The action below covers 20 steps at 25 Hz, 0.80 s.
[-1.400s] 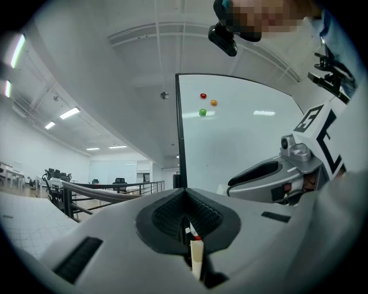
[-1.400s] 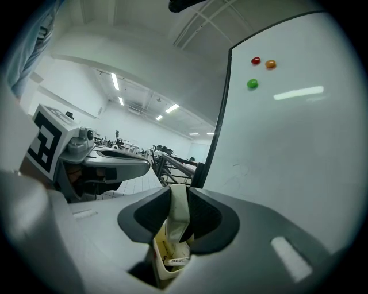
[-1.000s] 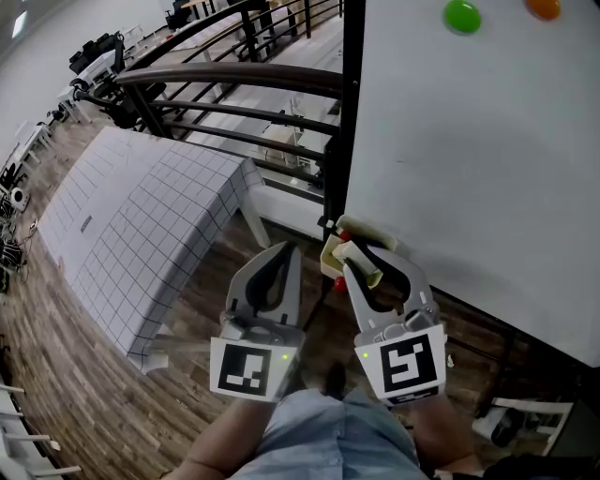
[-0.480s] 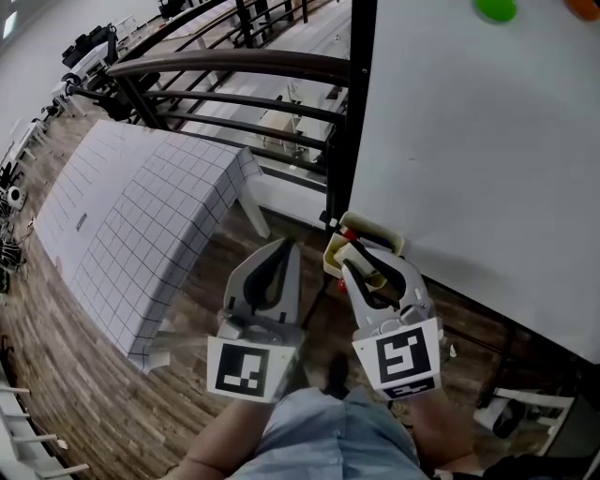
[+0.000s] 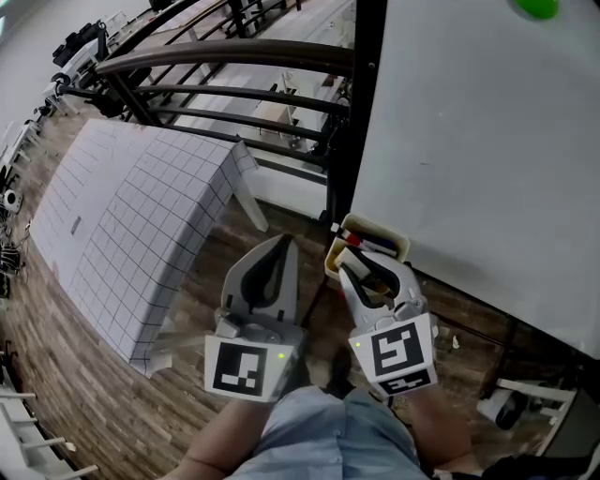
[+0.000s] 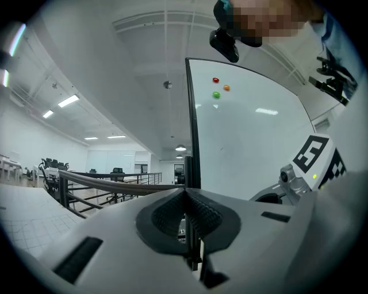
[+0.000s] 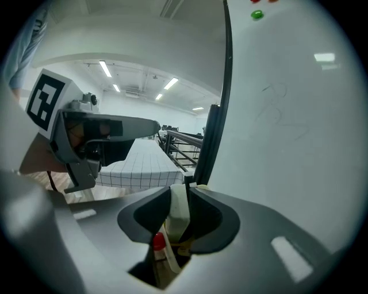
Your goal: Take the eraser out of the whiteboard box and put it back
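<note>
Since a second ago my right claw [image 5: 354, 269] has sunk toward the whiteboard box [image 5: 392, 238], pinching what looks like the eraser [image 7: 178, 211] at its rim. My left claw [image 6: 185, 198] is pressed together, empty. The eraser could snag on the markers [image 7: 158, 242] inside and slip.

The right claw [image 5: 362, 268] hides part of the whiteboard box [image 5: 388, 231].

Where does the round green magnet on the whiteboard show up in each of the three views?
Head view: the round green magnet sits at the top right, cut by the picture's top edge.
Left gripper view: upper middle.
Right gripper view: at the top, right of centre.
Shared landmark: the whiteboard's black upright frame edge, left of the magnet in all three.
</note>
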Motion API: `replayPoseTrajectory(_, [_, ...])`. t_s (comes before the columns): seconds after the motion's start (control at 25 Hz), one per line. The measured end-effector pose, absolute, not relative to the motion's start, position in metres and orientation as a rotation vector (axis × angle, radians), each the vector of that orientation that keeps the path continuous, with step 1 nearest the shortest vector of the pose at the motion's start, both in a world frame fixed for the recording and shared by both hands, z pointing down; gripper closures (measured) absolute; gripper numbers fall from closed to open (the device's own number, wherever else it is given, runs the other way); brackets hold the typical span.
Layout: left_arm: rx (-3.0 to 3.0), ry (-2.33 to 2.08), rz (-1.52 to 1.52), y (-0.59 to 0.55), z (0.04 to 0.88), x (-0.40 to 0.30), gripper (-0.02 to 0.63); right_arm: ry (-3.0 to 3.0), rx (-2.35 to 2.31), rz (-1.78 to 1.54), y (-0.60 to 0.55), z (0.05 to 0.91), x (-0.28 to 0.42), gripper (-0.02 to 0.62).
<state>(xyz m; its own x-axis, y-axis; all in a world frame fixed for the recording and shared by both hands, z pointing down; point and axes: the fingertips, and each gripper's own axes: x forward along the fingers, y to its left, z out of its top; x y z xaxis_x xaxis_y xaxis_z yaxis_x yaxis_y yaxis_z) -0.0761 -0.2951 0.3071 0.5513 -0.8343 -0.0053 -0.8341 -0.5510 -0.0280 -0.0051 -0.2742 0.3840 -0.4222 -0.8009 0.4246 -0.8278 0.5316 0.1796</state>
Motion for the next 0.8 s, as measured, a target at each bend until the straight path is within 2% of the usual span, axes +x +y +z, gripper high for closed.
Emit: replayPoseTrajectory(0.8, [-2.736,1.471,-0.037,-0.281,0.301,-0.067,0.607,-2.305,1.316,0.121,-0.265,0.387,0.001,0.485])
